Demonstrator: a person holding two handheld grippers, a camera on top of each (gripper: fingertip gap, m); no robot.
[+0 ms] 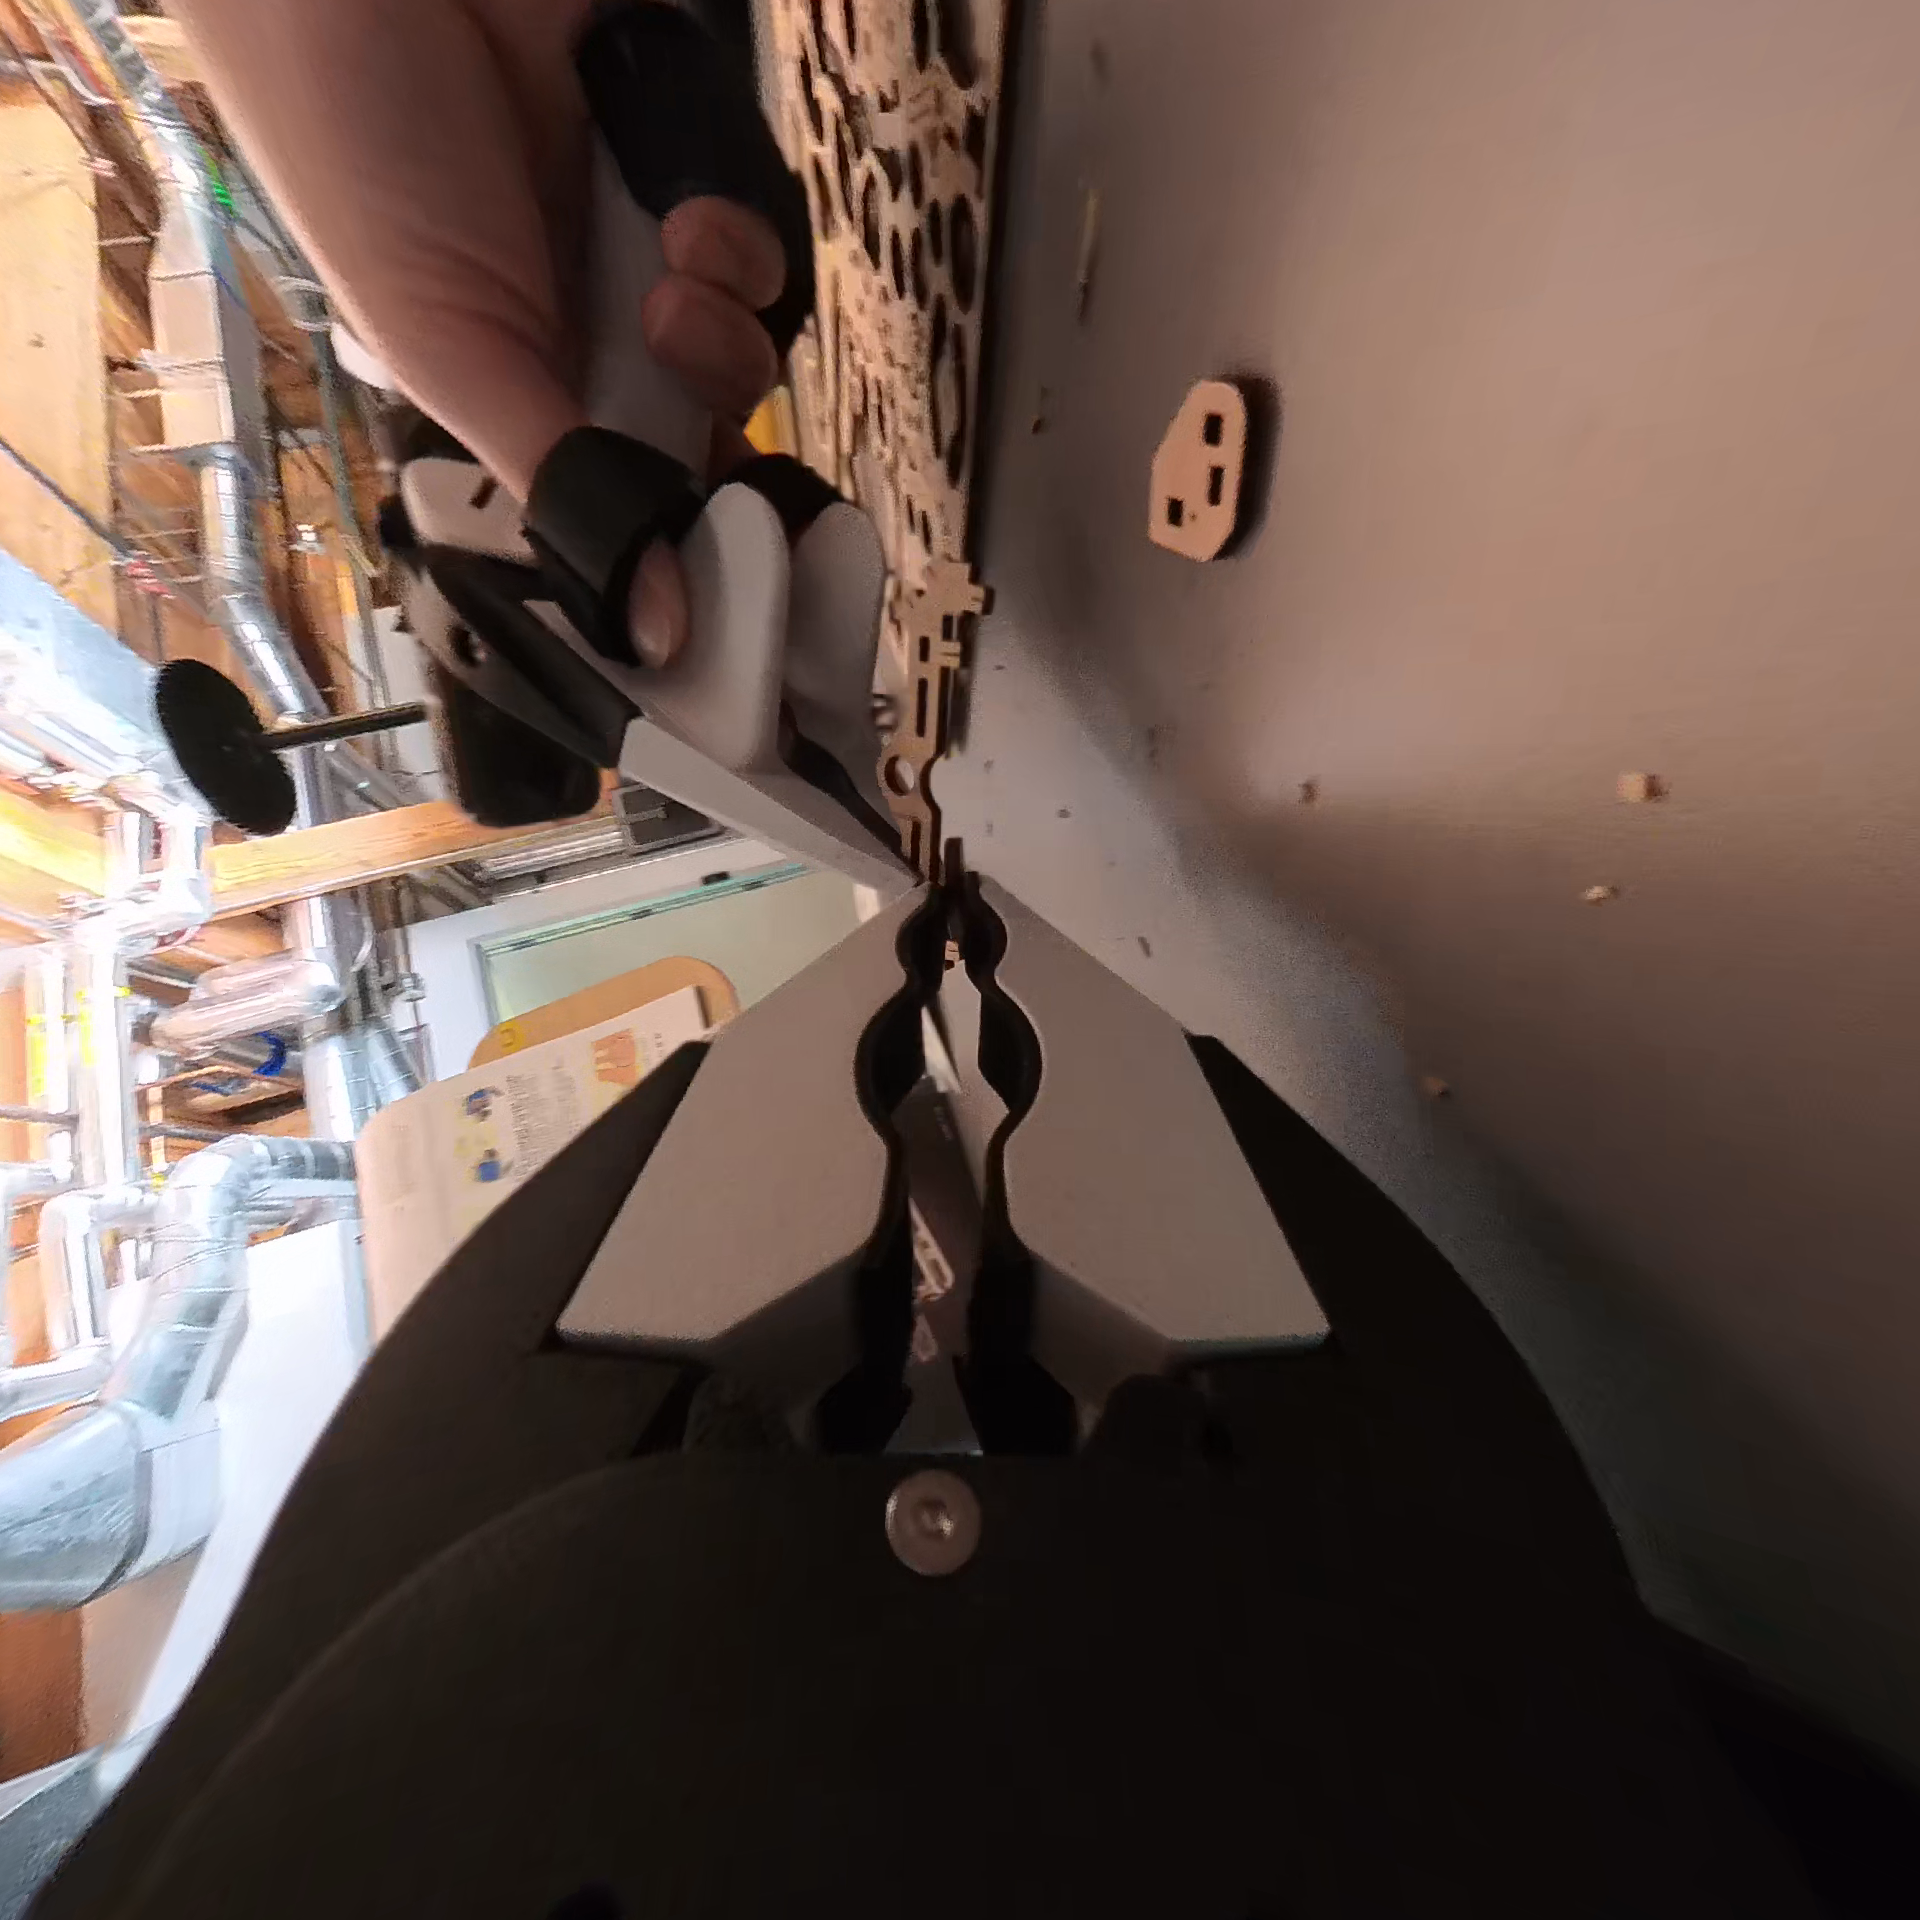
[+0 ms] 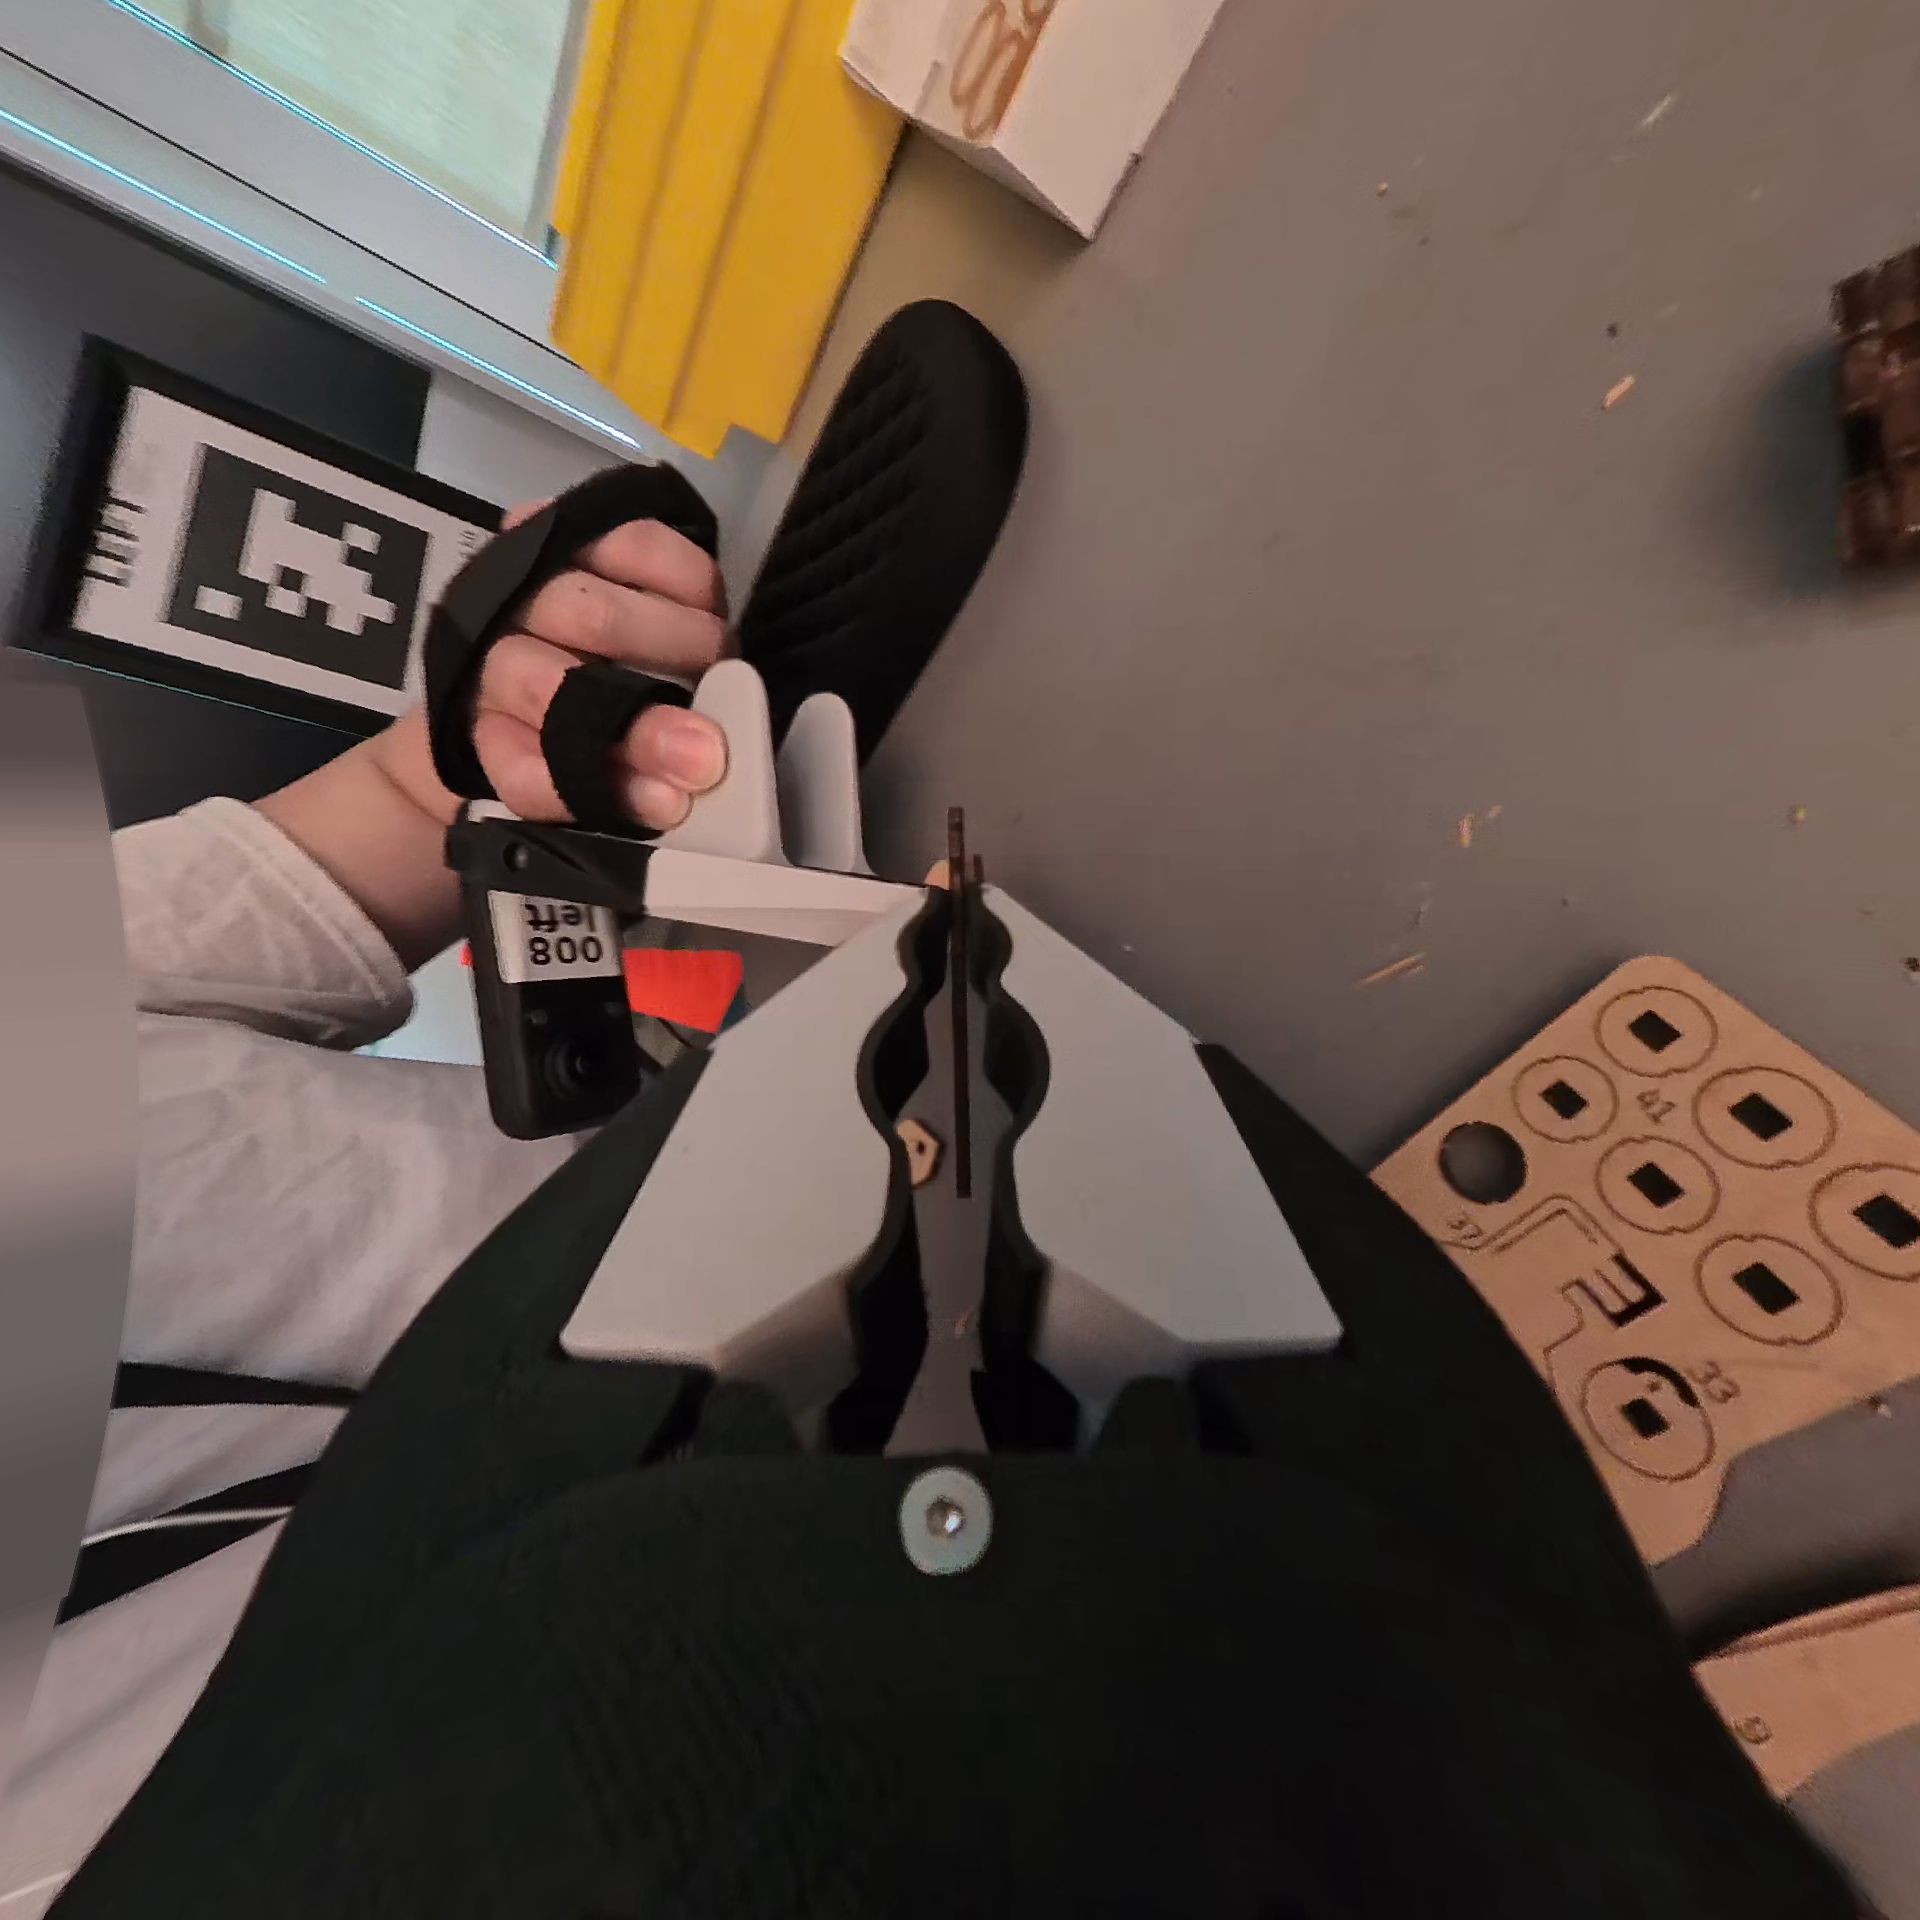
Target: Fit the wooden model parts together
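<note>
Left wrist view, frame centre: we pinch a small wooden piece (image 1: 951,951) in the left gripper (image 1: 948,914), tip to tip with the right gripper (image 1: 914,868) clamping the slotted wooden strip (image 1: 930,707), joint seemingly unseated.

Your left tongs (image 1: 948,914) show pale grey fingers with black wavy pads, same as your right tongs (image 2: 954,914). The counter (image 1: 1507,312) is flat grey, speckled with tan chips. The wooden sheet (image 2: 1704,1226) is light tan with dark-burnt outlines. The board (image 2: 717,208) behind is bright yellow.

Grey bench (image 2: 1351,623), scattered with wood crumbs. Exposed timber ceiling beams (image 1: 416,842) with silver insulated ducting (image 1: 125,1455). Yellow panel (image 2: 717,208) beside a pale window (image 2: 395,114).
</note>
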